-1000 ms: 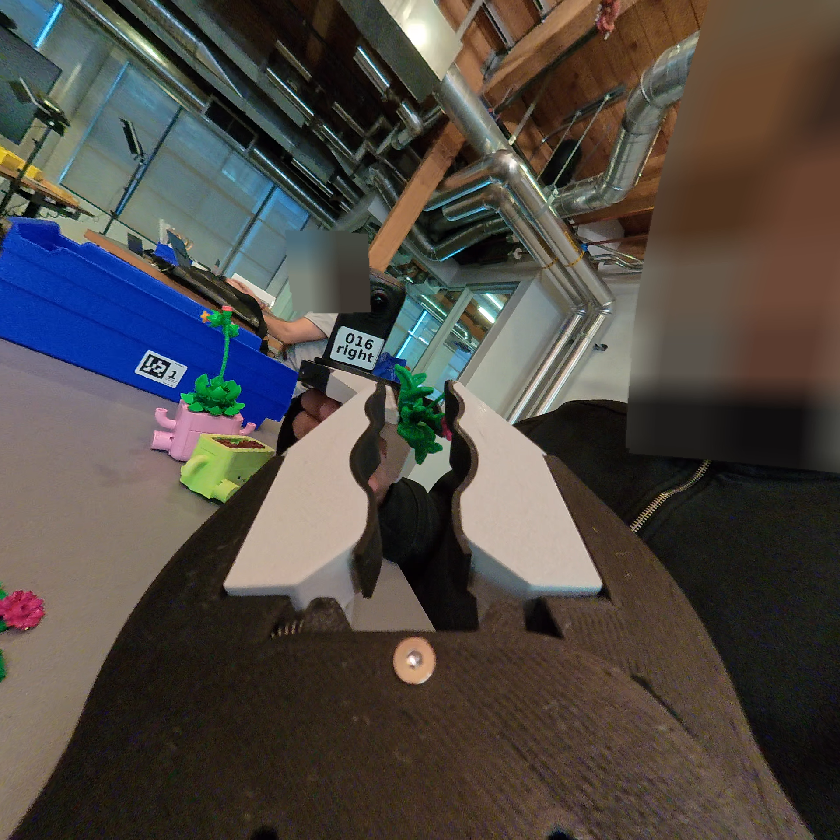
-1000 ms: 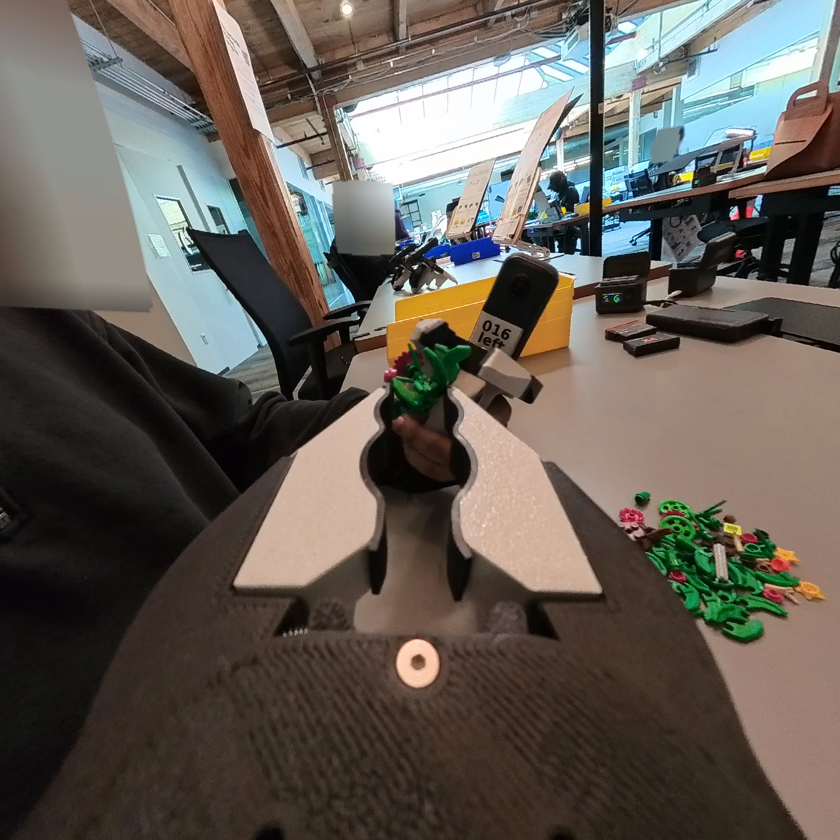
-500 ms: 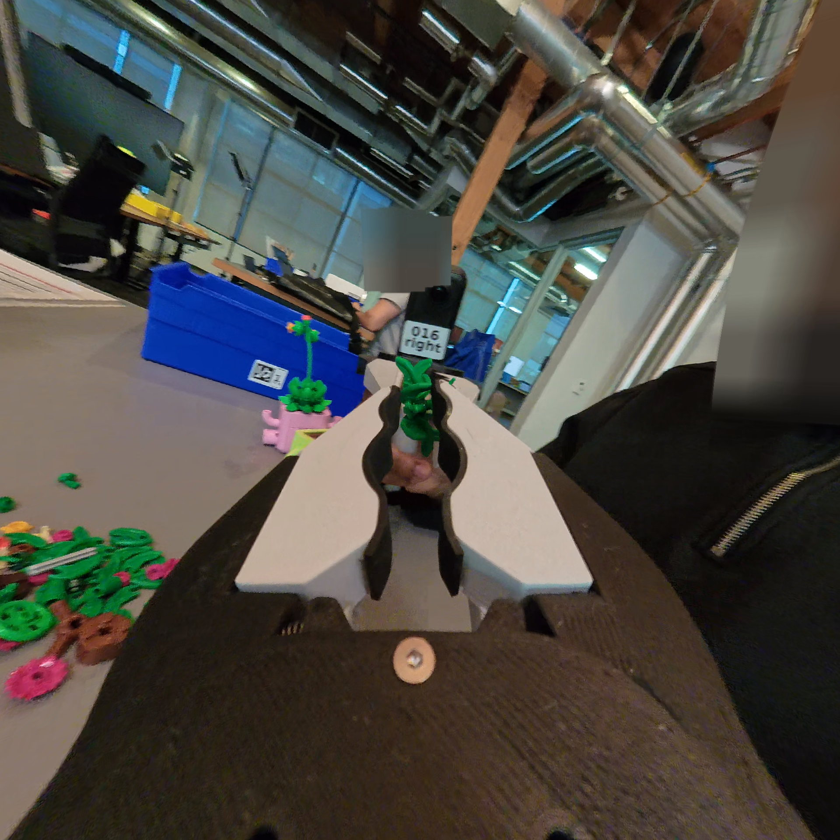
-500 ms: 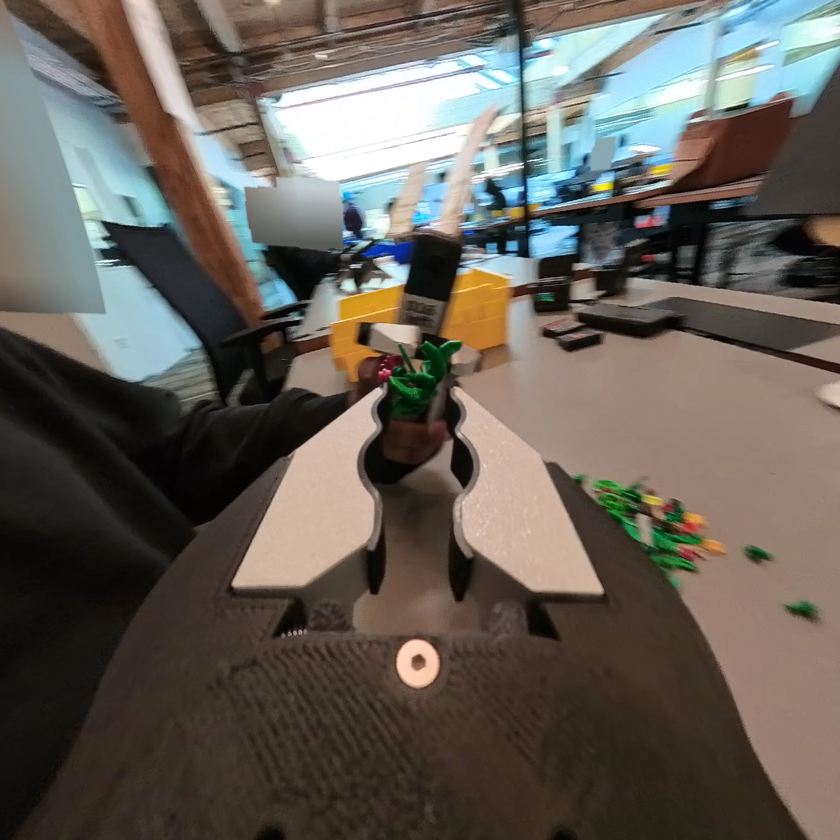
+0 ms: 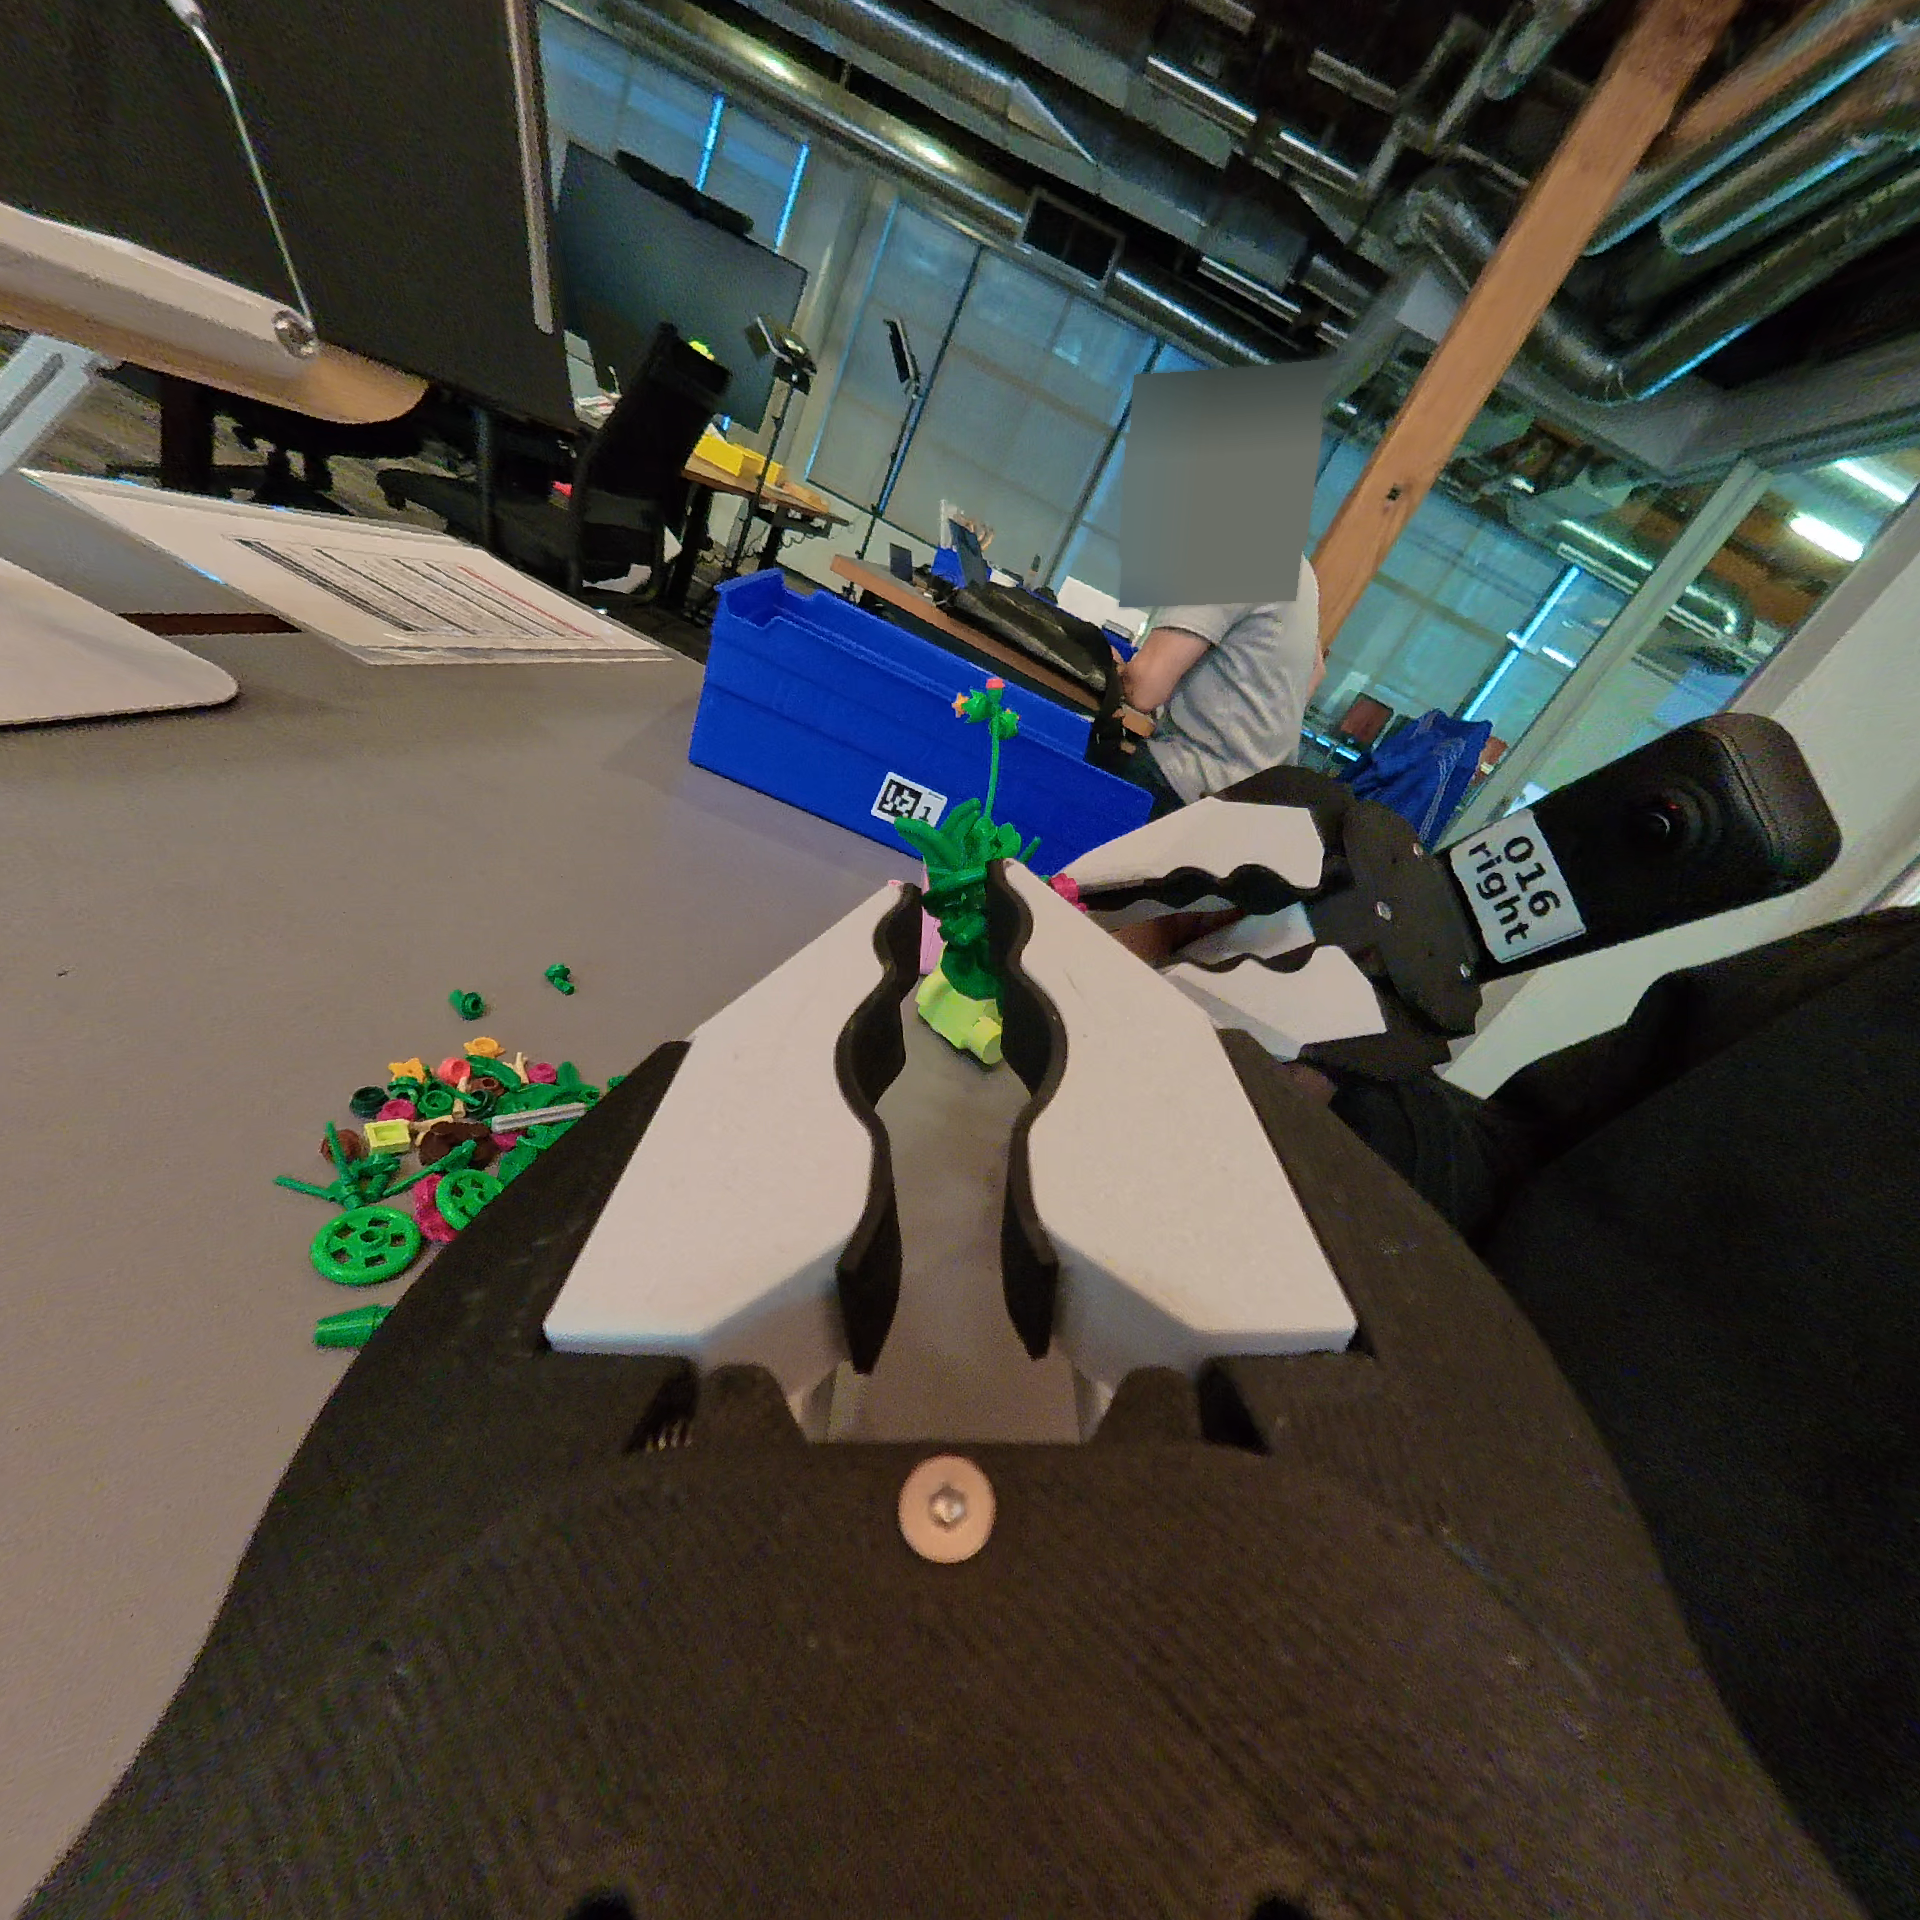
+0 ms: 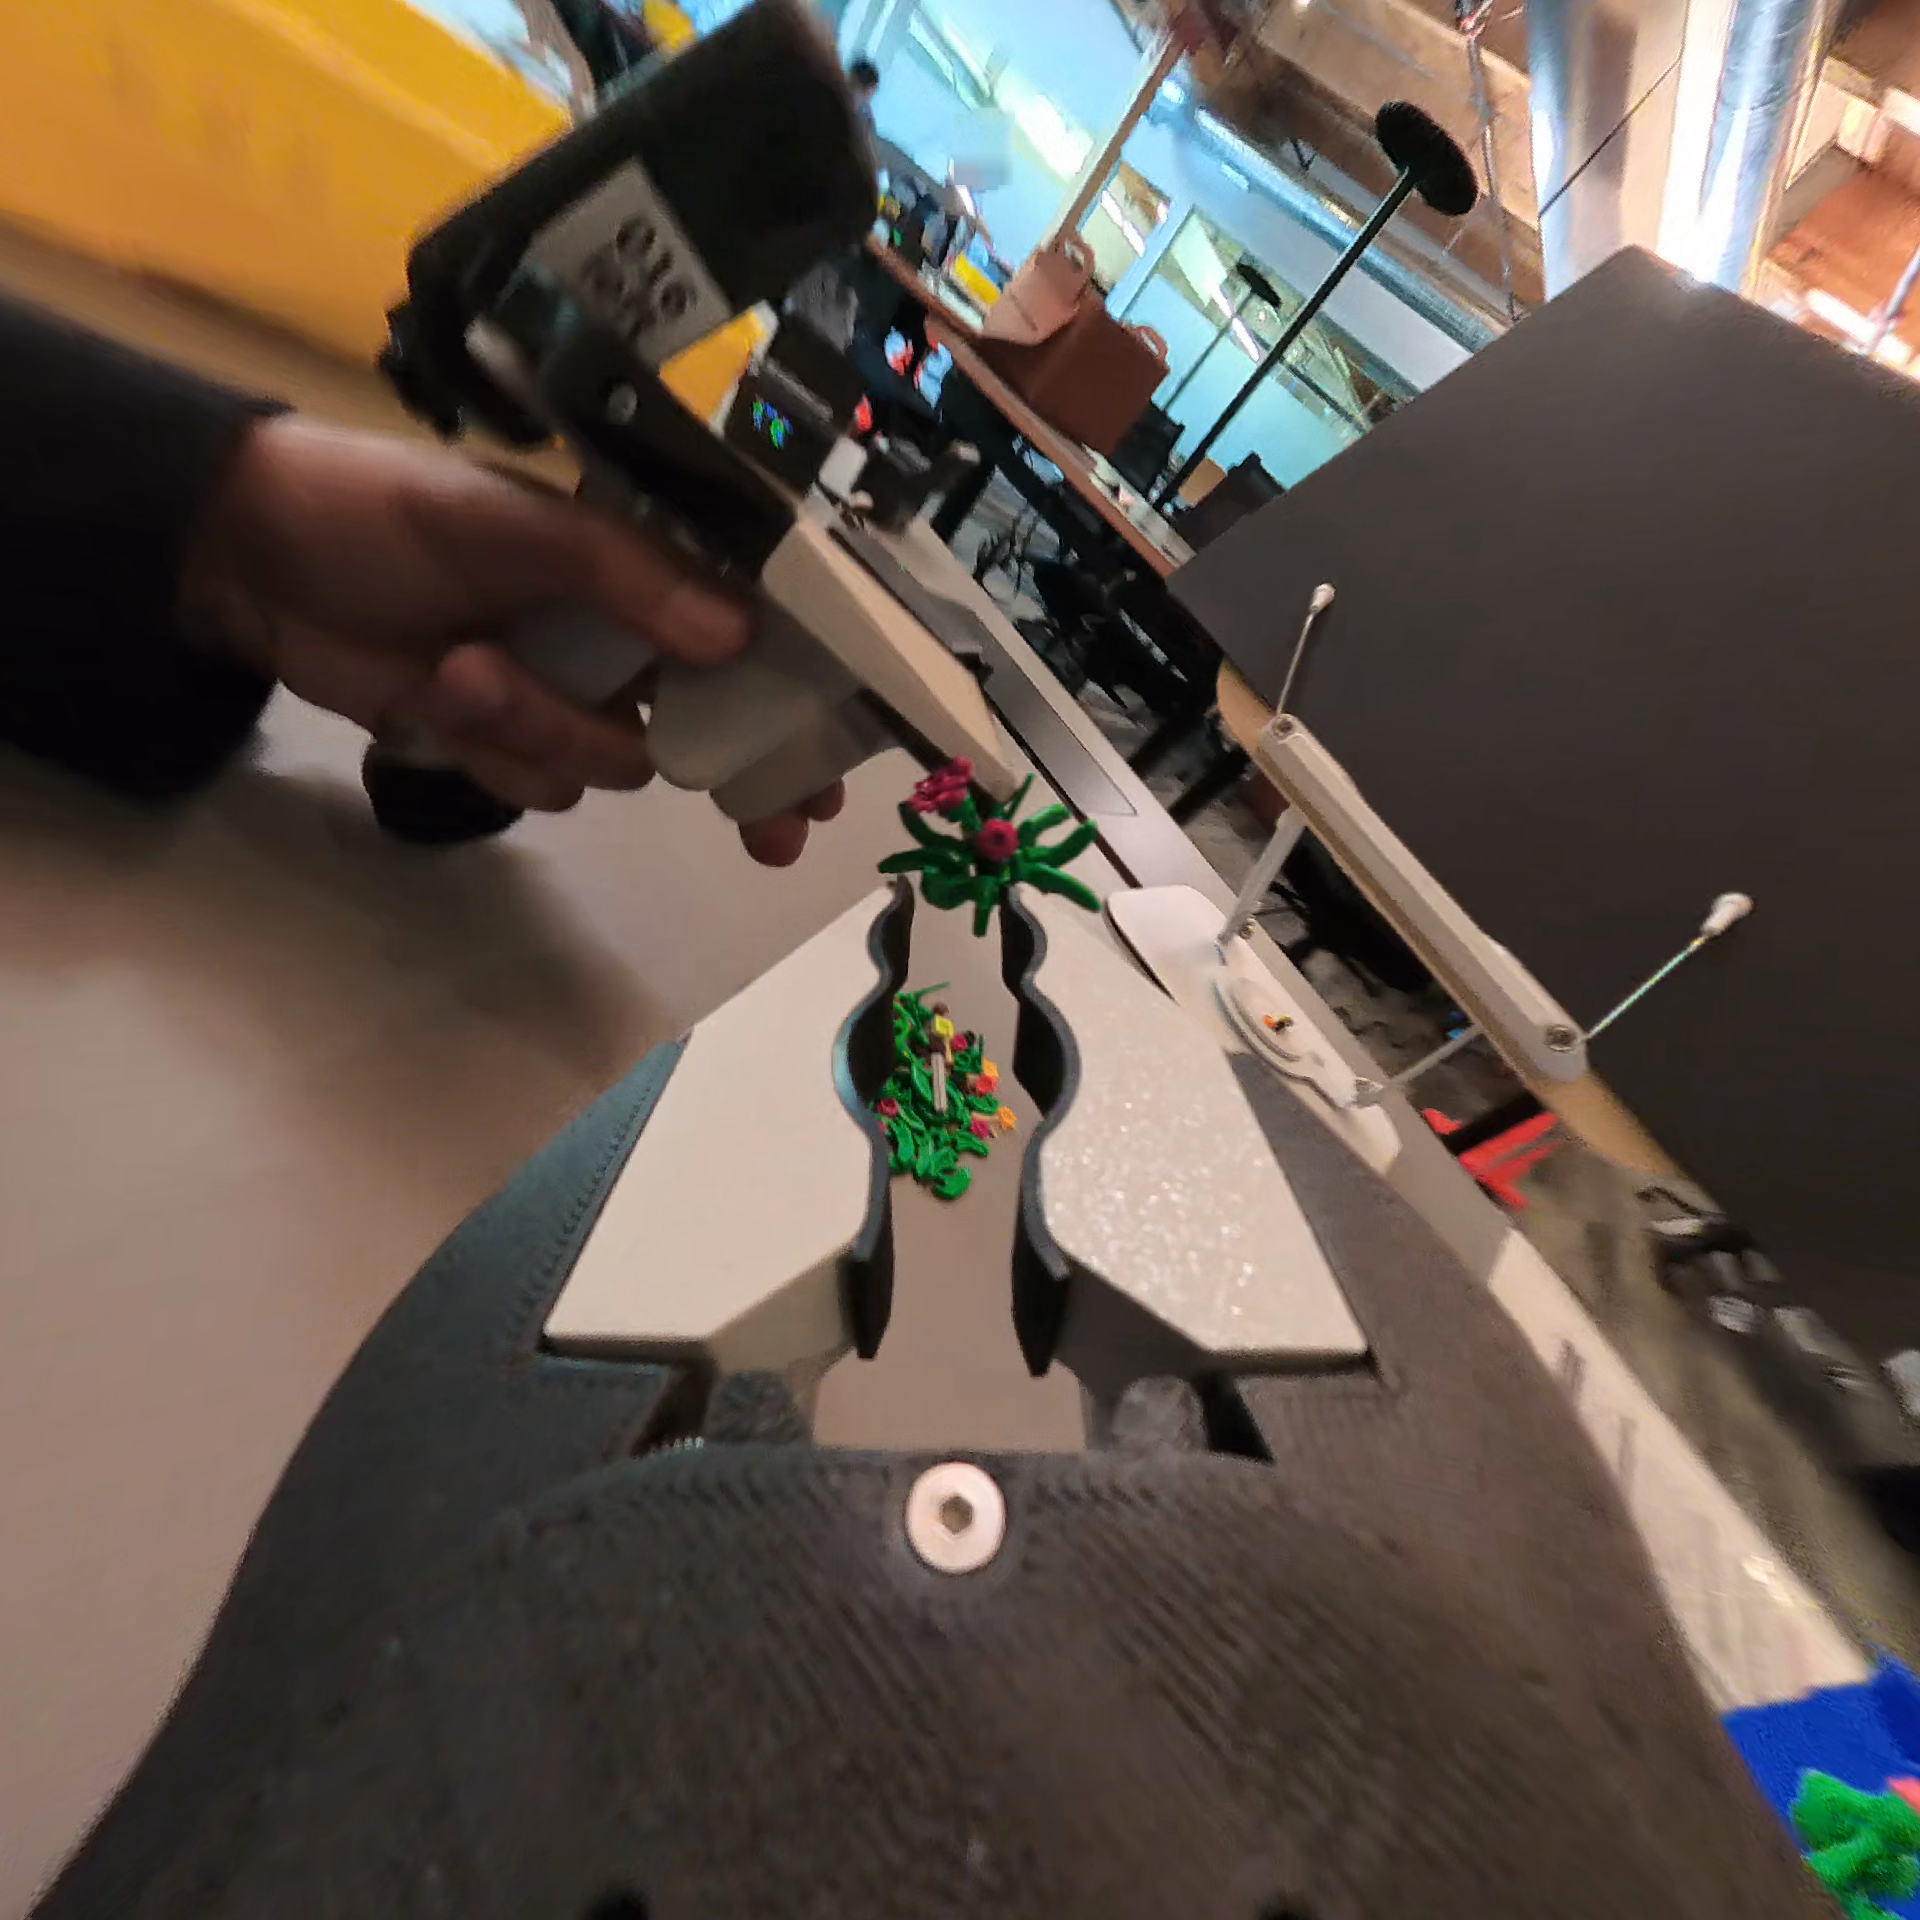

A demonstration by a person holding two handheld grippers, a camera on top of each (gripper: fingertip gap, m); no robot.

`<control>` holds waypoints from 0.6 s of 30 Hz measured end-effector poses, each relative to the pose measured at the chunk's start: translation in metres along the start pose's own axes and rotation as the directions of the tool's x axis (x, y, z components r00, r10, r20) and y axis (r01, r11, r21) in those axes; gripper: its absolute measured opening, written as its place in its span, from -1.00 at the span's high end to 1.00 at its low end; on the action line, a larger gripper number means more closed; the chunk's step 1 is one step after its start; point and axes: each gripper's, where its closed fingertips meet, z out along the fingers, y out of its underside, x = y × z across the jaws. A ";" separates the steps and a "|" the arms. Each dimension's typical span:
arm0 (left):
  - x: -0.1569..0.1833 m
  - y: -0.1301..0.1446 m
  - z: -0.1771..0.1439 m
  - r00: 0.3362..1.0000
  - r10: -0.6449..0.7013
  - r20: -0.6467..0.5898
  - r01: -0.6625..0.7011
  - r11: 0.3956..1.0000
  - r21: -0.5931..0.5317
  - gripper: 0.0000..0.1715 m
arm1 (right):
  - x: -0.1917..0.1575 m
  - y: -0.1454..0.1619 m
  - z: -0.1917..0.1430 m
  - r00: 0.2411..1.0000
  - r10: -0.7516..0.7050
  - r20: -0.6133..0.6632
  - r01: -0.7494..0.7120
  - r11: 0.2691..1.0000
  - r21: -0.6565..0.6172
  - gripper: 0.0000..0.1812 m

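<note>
A small green toy plant with magenta flowers (image 6: 987, 852) is held in the air between both grippers. In the left wrist view my left gripper (image 5: 954, 888) is closed on its green stem (image 5: 964, 914). My right gripper (image 6: 958, 914) meets it from the other side, jaws narrow, with a leaf between the tips. The right gripper also shows at the right of the left wrist view (image 5: 1086, 896). The left gripper (image 6: 997, 774), held by a hand (image 6: 436, 623), comes in from the upper left of the right wrist view. A lime pot (image 5: 956, 1013) stands on the table behind the plant.
A pile of loose green, pink and brown toy pieces (image 5: 436, 1143) lies on the grey table (image 5: 312, 883). A potted plant with a tall stem (image 5: 987, 748) and a blue bin (image 5: 831, 707) stand behind. A white monitor foot (image 5: 83, 644) and a dark screen (image 6: 1610, 623) are nearby. A yellow bin (image 6: 208, 125) stands far off. The tips of both grippers are at nearly the same place.
My left gripper narrowed around the plant that the right gripper held. Both grippers then swung down and round towards the table, so the pile and pots now lie ahead.
</note>
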 end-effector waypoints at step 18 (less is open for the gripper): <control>-0.008 0.024 0.006 0.971 0.218 0.097 -0.199 0.964 -0.179 0.97 | -0.001 0.011 0.001 0.996 0.070 0.048 -0.068 0.997 -0.042 0.86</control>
